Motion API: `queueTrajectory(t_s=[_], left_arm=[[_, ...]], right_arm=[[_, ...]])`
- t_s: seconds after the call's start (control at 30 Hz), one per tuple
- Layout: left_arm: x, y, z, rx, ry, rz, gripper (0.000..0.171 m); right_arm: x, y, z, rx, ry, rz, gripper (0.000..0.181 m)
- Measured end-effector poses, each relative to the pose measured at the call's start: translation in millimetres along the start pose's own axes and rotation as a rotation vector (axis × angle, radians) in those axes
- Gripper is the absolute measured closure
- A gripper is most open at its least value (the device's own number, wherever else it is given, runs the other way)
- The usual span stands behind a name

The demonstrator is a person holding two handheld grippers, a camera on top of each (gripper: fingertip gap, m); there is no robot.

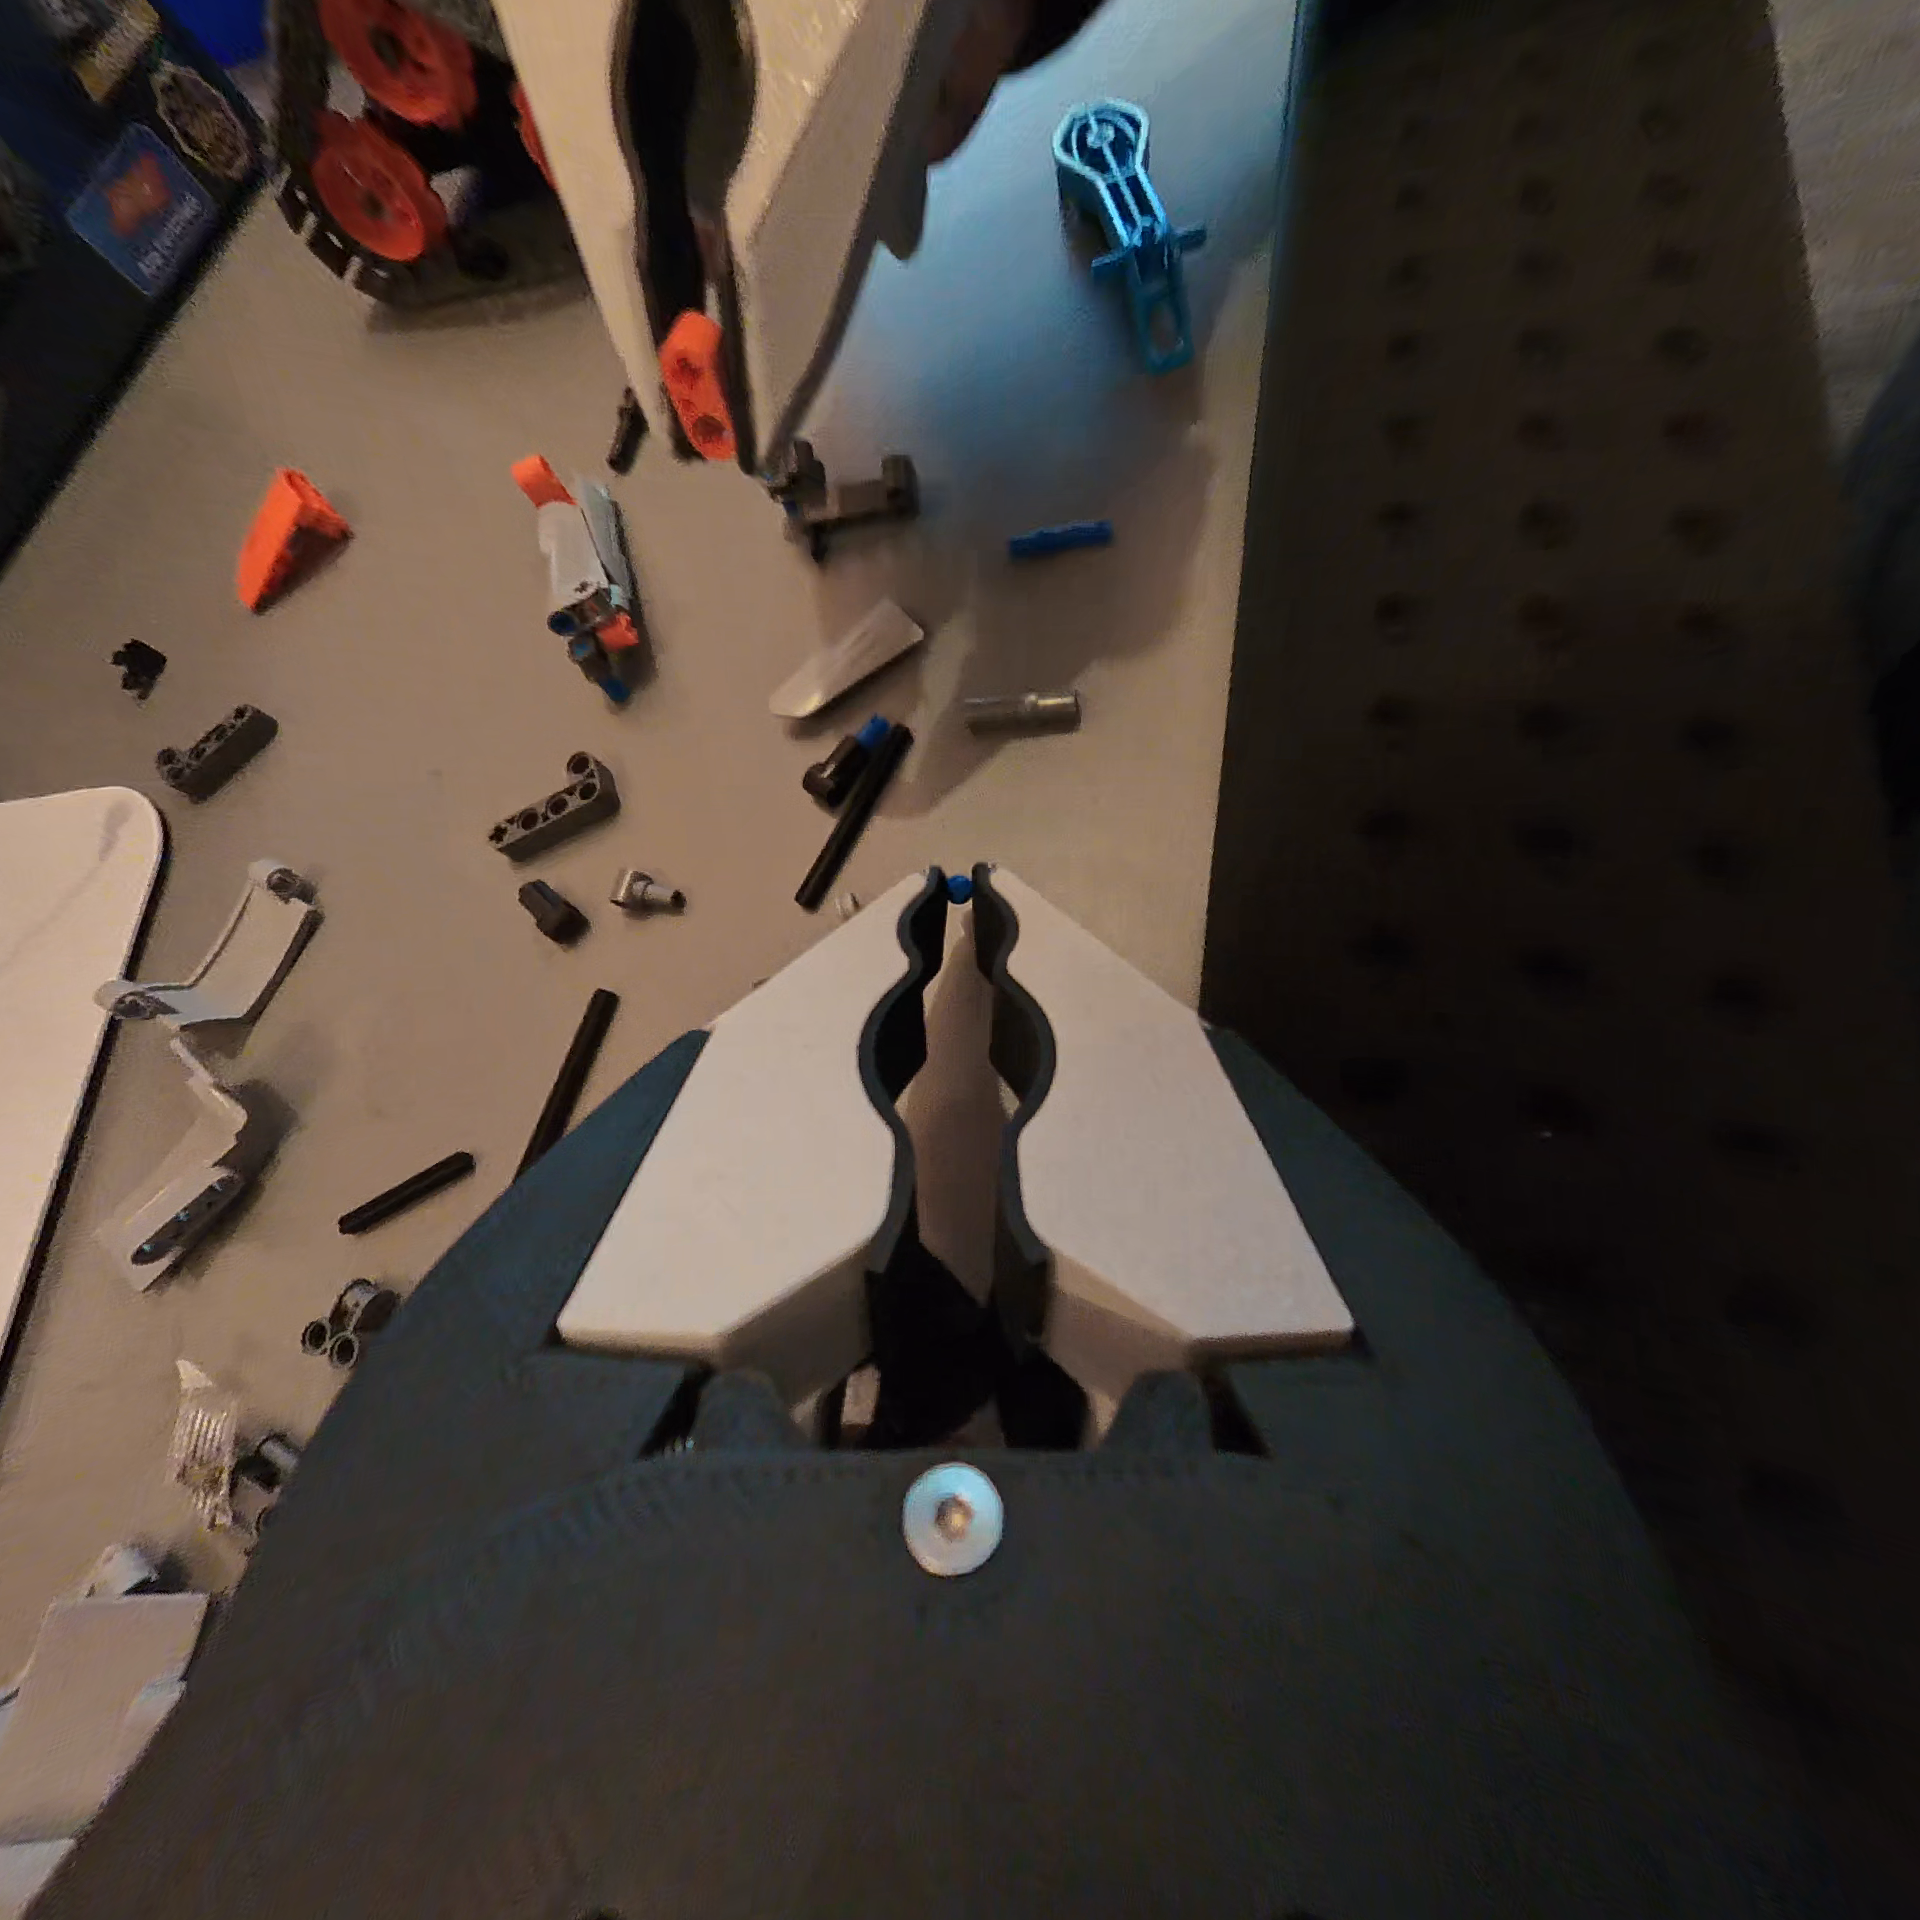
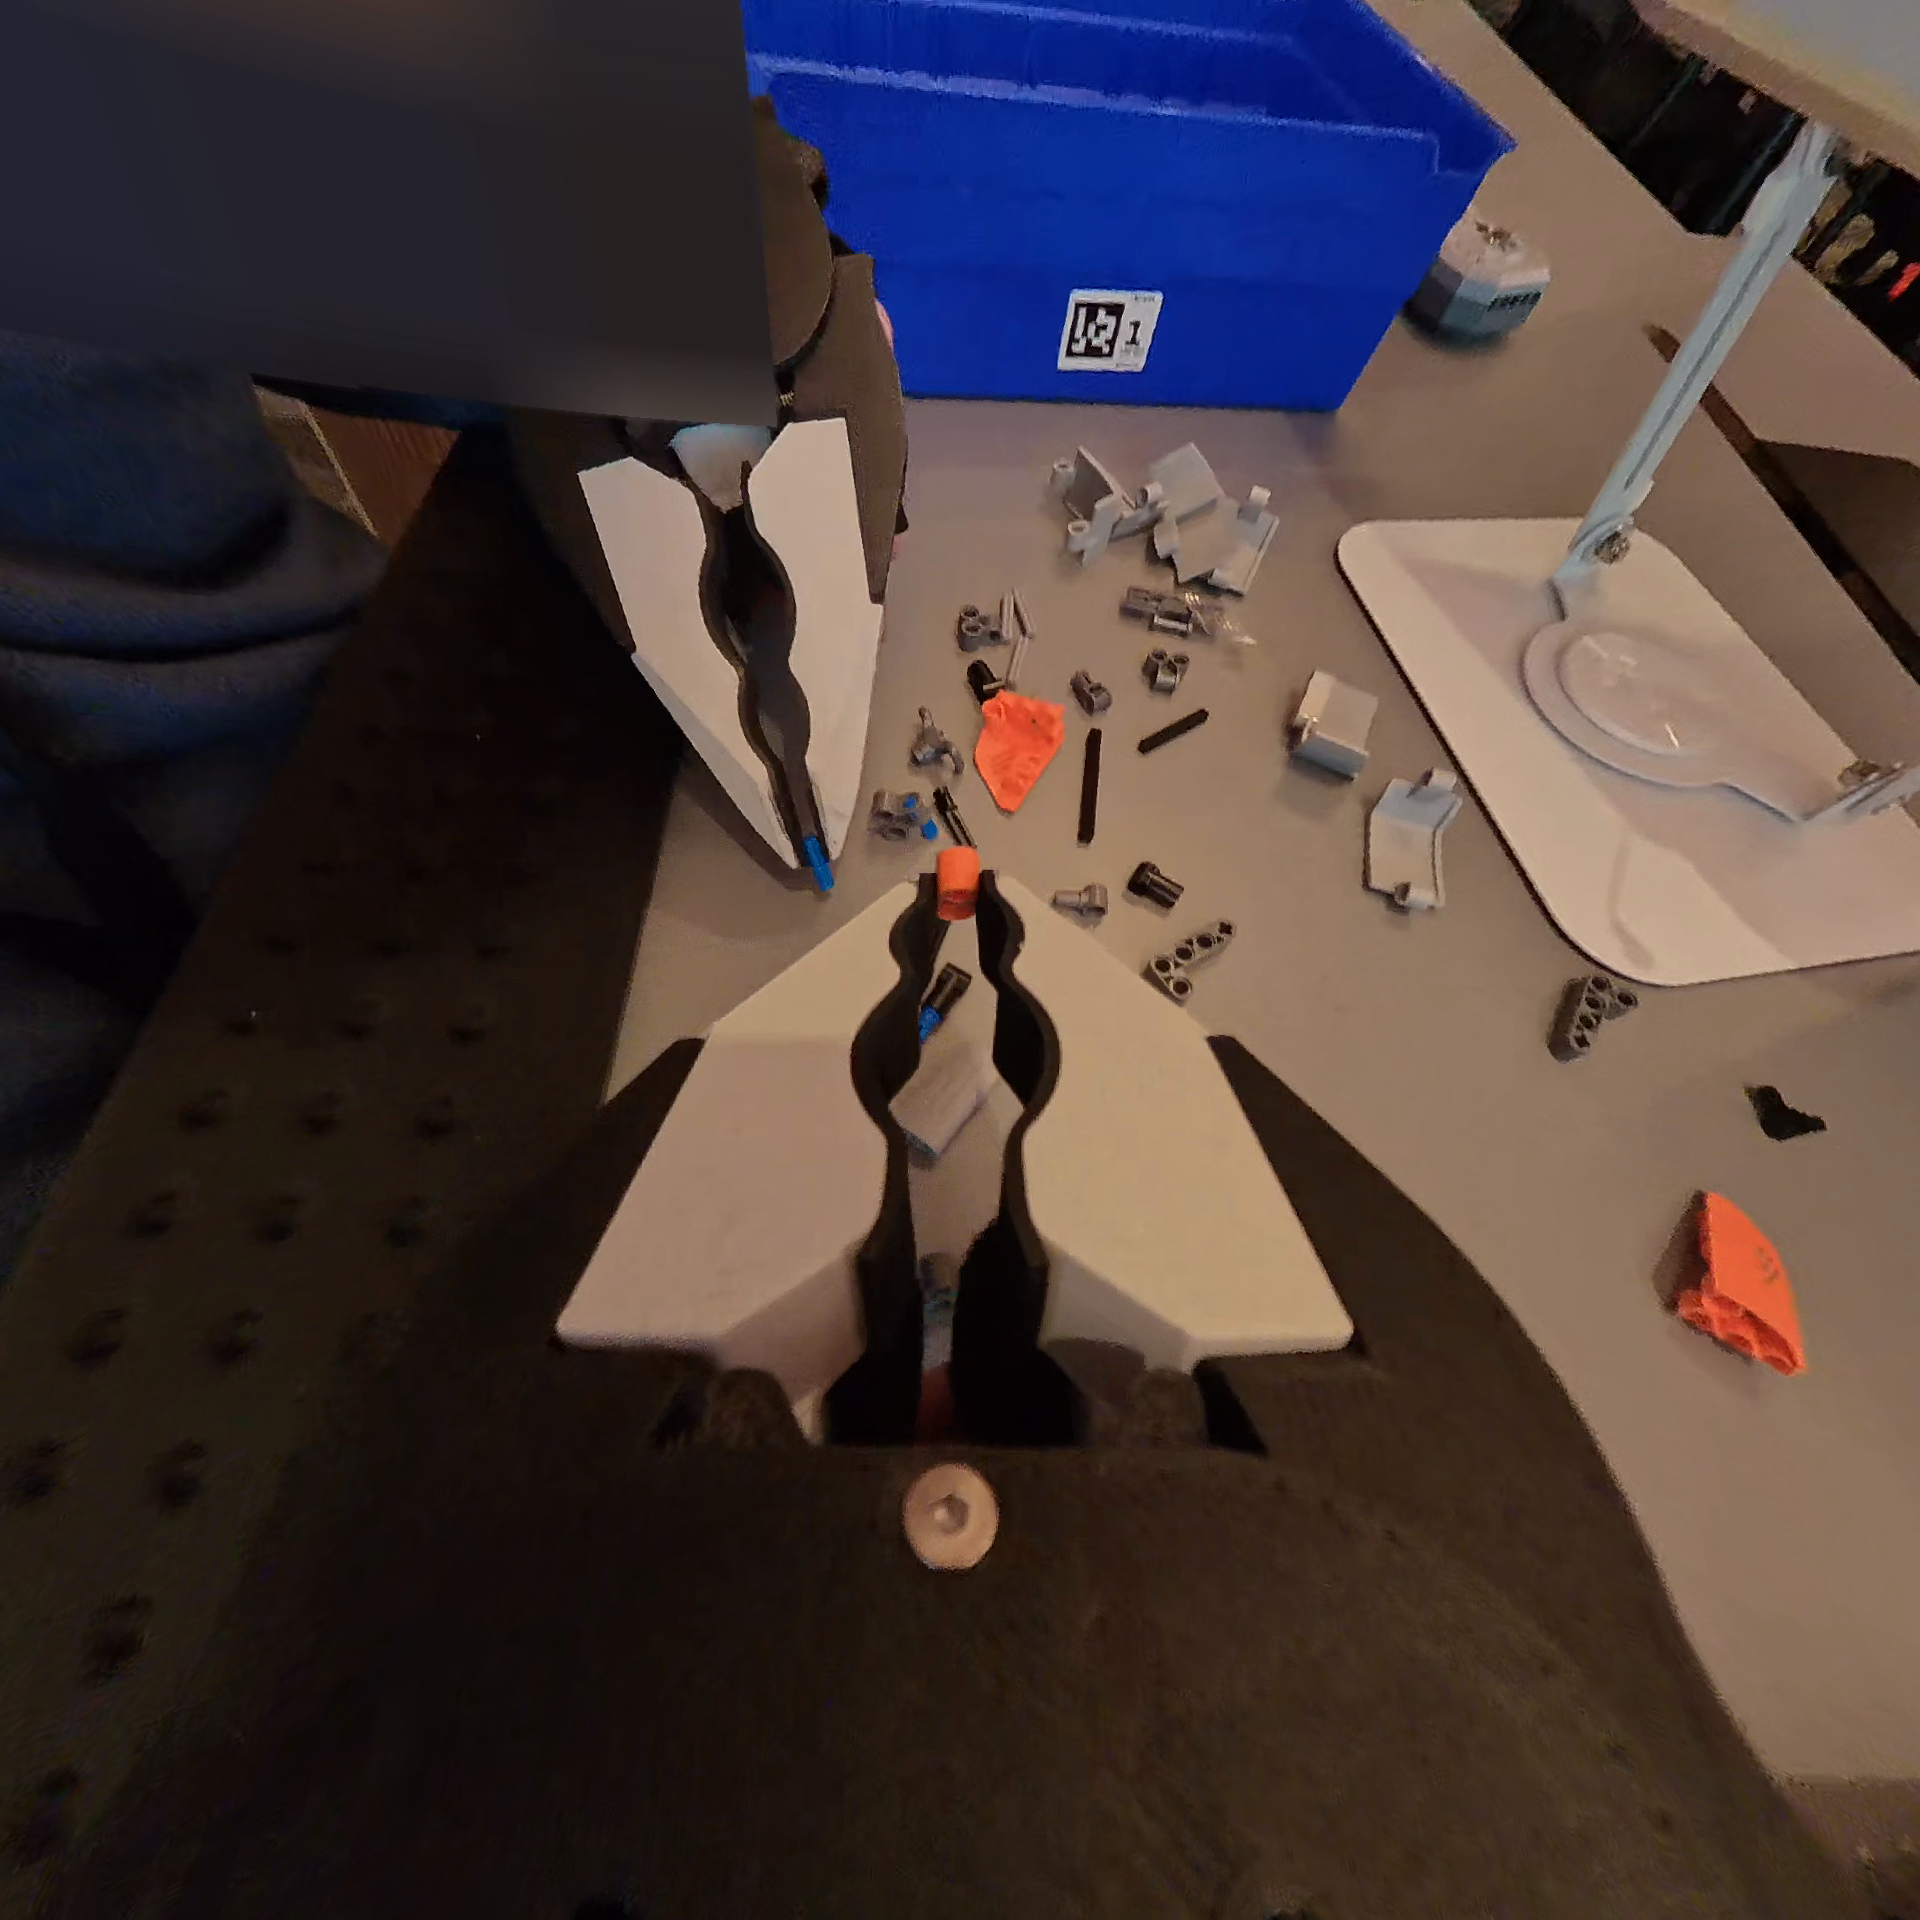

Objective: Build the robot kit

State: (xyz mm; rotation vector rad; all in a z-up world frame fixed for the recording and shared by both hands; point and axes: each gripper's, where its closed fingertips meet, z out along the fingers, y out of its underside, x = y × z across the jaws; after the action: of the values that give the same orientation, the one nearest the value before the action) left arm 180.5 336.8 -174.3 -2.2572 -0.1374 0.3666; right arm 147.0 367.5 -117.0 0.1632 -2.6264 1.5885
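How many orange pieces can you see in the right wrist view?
3: a small orange piece pinched in the right gripper, an orange panel mid-table, an orange wedge at right. More may be hidden.

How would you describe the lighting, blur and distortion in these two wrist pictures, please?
Left wrist view: dim, with motion blur smearing the right gripper and its orange piece; the table shows a bluish cast near the light blue part. Right wrist view: sharper at the centre, dark at the edges; wide-angle bending curves the blue bin; a flat grey patch covers the upper left.
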Motion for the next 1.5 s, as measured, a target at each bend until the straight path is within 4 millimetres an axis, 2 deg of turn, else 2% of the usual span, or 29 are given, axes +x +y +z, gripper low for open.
queueTrajectory(t_s=[0.17, 0.23, 0.33, 0.4, 0.57, 0.67, 0.8, 0.87, 0.93, 1.03, 1.27, 1.4, 1.5], left_arm=[[-1, 6, 3, -0.039, -0.009, 0.005, 0.158], [-4, -4, 1, -0.006, -0.038, 0.021, 0.158], [4, -24, 4, 0.038, 0.002, 0.048, 0.157], [14, -39, 12, 0.046, 0.044, 0.095, 0.157], [13, -54, 42, -0.057, 0.034, 0.36, 0.155], [12, -54, 59, -0.097, 0.082, 0.45, 0.152], [16, -52, 71, -0.118, 0.168, 0.522, 0.146], [17, -52, 76, -0.116, 0.189, 0.545, 0.151], [17, -54, 80, -0.125, 0.204, 0.537, 0.154], [21, -53, 84, -0.141, 0.231, 0.524, 0.168], [20, -52, 83, -0.136, 0.233, 0.417, 0.168], [19, -51, 80, -0.138, 0.232, 0.344, 0.159], [21, -51, 83, -0.137, 0.264, 0.288, 0.163]], right_arm=[[3, 12, -13, -0.051, 0.012, 0.008, 0.176], [2, 16, -19, -0.065, 0.014, 0.003, 0.176], [4, 20, -27, -0.08, 0.028, -0.004, 0.176], [7, 22, -34, -0.087, 0.044, -0.011, 0.176], [12, 32, -43, -0.107, 0.066, -0.006, 0.176], [11, 37, -47, -0.112, 0.054, 0.0, 0.176], [9, 39, -49, -0.108, 0.04, 0.004, 0.176], [8, 39, -49, -0.113, 0.039, -0.007, 0.176], [6, 38, -49, -0.109, 0.033, -0.01, 0.176], [6, 39, -48, -0.113, 0.032, -0.013, 0.176], [4, 40, -49, -0.11, 0.014, -0.002, 0.176], [1, 40, -49, -0.098, -0.004, 0.001, 0.176], [-1, 36, -50, -0.07, -0.023, 0.01, 0.176]])
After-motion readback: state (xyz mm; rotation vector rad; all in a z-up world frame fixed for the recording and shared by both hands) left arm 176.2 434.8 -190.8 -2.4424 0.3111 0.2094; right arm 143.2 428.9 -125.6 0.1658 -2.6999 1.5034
